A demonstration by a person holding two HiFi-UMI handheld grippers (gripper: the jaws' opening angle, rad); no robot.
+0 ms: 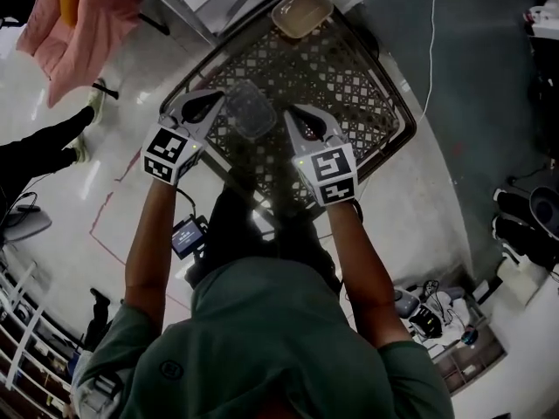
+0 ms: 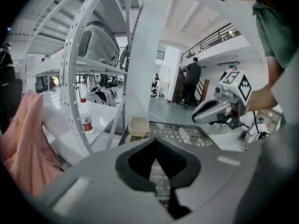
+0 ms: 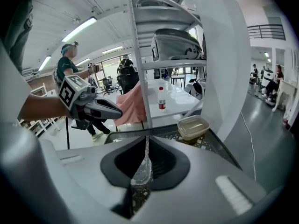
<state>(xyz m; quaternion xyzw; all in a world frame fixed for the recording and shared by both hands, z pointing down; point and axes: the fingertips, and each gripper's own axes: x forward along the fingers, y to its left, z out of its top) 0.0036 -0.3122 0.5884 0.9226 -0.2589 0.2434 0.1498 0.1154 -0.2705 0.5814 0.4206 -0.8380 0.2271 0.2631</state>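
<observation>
Jaws on my right gripper [image 3: 141,181] are pinched shut on the rim of the clear tub [image 1: 249,107]. My left gripper [image 2: 157,161] is closed on nothing. The tub hangs between the 2 over the mesh table [image 1: 354,77], just beside the left one.

Premises: a large open indoor hall fitted out as a laboratory or workshop. Evidence:
- Perforated metal shelving racks [image 2: 70,78] carrying grey cases [image 3: 177,43].
- White work tables [image 3: 180,101].
- Ceiling strip lights [image 3: 84,27].
- A railed mezzanine [image 2: 212,36].
- A polished pale floor [image 1: 419,199] marked with red tape lines [image 1: 109,203].
- A loose cable [image 1: 430,51] trailing across the floor.
- Several people [image 2: 191,78] standing about.
</observation>
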